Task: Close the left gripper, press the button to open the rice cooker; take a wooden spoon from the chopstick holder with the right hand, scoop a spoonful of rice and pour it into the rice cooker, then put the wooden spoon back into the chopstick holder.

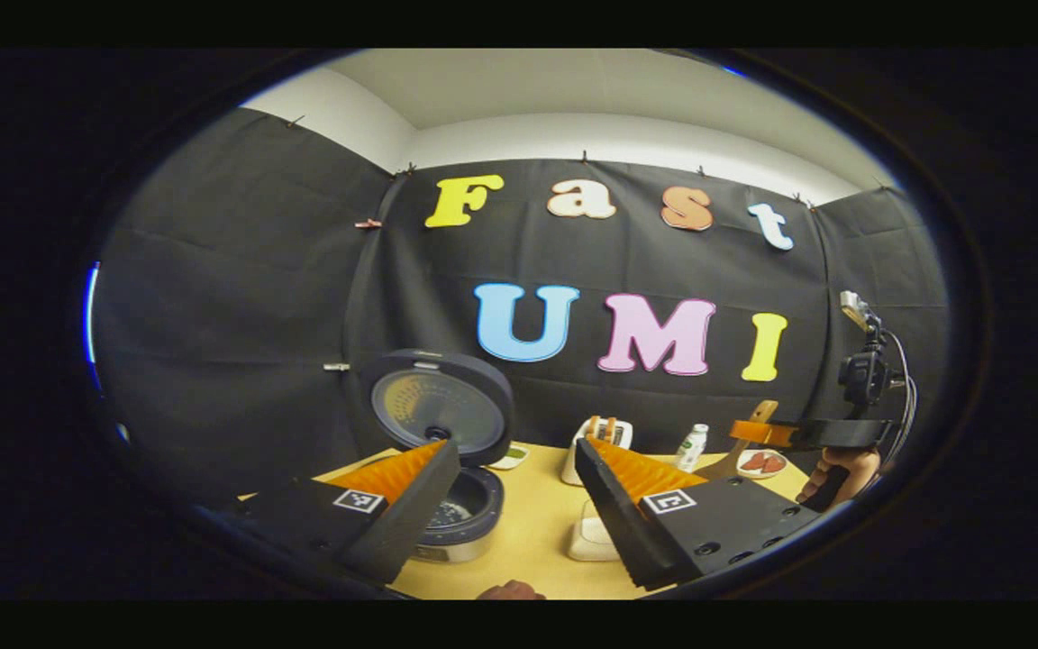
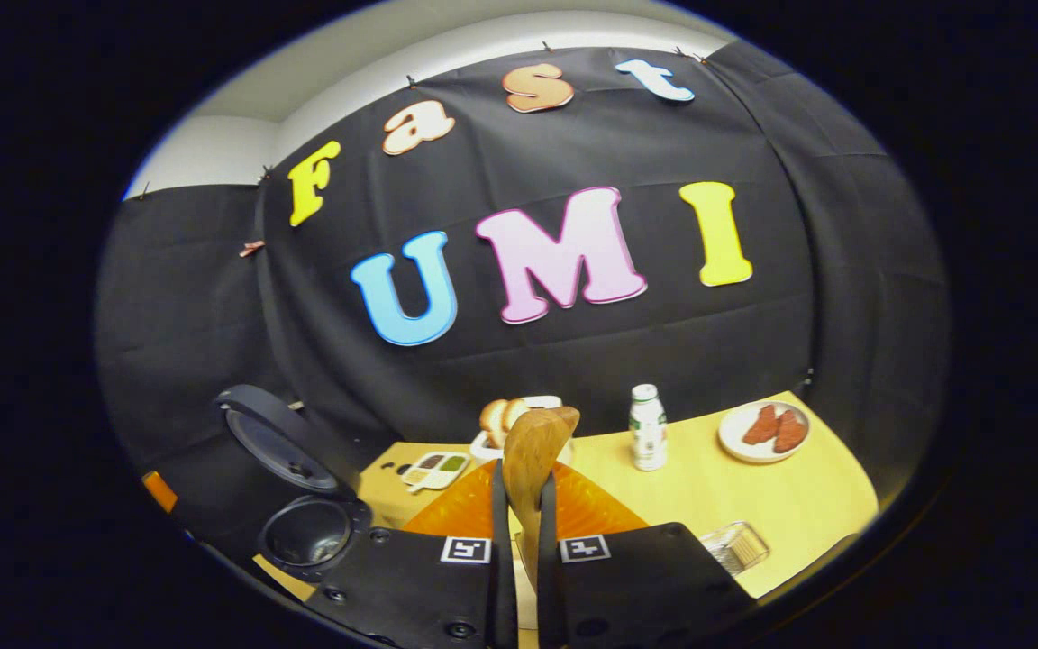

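The rice cooker stands open on the yellow table, its round lid upright. My left gripper is open just in front of it, nothing between its fingers. At the far right a hand holds my right gripper, from which a wooden spoon sticks out. In the right gripper view my right gripper is shut on the wooden spoon, whose broad end points up and away. The open cooker lies at lower left there. I cannot tell if rice is on the spoon.
A white holder with tan pieces sticking up stands mid-table. Beside it are a small bottle and a plate of red slices. A small white container sits near my left gripper. A compartment tray and a clear box also rest there.
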`<state>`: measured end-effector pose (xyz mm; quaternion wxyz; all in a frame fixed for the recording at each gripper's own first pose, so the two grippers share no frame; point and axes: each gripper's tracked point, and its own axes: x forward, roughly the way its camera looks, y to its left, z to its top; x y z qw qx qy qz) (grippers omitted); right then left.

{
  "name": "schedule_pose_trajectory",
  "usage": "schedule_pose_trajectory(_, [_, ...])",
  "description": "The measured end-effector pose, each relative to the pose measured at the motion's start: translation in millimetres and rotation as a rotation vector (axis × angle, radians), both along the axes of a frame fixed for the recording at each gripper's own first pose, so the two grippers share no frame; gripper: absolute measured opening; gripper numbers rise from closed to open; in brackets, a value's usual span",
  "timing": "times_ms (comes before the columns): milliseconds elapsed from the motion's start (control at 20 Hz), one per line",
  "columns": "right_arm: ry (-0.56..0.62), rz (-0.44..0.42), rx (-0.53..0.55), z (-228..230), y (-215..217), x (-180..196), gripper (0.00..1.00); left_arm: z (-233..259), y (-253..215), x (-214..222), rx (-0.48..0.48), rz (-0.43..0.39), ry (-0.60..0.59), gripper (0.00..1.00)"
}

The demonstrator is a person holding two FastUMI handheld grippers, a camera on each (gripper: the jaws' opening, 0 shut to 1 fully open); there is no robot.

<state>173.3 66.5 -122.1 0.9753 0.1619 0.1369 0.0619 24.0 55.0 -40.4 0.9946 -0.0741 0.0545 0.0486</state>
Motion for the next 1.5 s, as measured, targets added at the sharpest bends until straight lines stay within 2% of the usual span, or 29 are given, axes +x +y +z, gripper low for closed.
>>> schedule_pose_trajectory(50, [0.007,-0.024,-0.015,-4,-19,1,0.13,0,-8,2,-0.003,-0.010,-0.001,0.89])
schedule_pose_trajectory(250, [0.053,-0.155,-0.029,-27,-103,4,0.13,0,-35,7,-0.002,-0.043,0.004,0.89])
schedule_pose_trajectory(500, [0.130,-0.237,-0.030,-68,-153,7,0.13,0,-49,12,0.016,-0.052,0.018,0.89])
schedule_pose_trajectory(700, [0.192,-0.235,-0.020,-96,-157,8,0.13,-4,-50,12,0.025,-0.041,0.036,0.89])
schedule_pose_trajectory(750, [0.205,-0.233,-0.026,-102,-156,8,0.13,-6,-51,12,0.027,-0.039,0.039,0.84])
schedule_pose_trajectory(800, [0.219,-0.231,-0.034,-108,-154,6,0.13,-6,-51,12,0.030,-0.034,0.042,0.84])
schedule_pose_trajectory(850, [0.226,-0.226,-0.039,-111,-153,5,0.13,-5,-51,12,0.036,-0.034,0.040,0.89])
schedule_pose_trajectory(1200, [0.301,-0.241,-0.063,-132,-153,-3,0.17,-1,-57,8,0.049,-0.046,0.030,0.89])
schedule_pose_trajectory(1350, [0.308,-0.278,-0.055,-131,-157,-8,0.25,1,-56,6,0.057,-0.048,0.019,0.89])
schedule_pose_trajectory(1400, [0.305,-0.290,-0.061,-126,-160,-9,0.40,3,-55,5,0.054,-0.049,0.015,0.89])
schedule_pose_trajectory(1450, [0.292,-0.304,-0.079,-123,-165,-9,0.36,2,-55,5,0.052,-0.048,0.013,0.84])
schedule_pose_trajectory(1500, [0.276,-0.307,-0.091,-116,-166,-8,0.42,2,-54,4,0.050,-0.047,0.015,0.89])
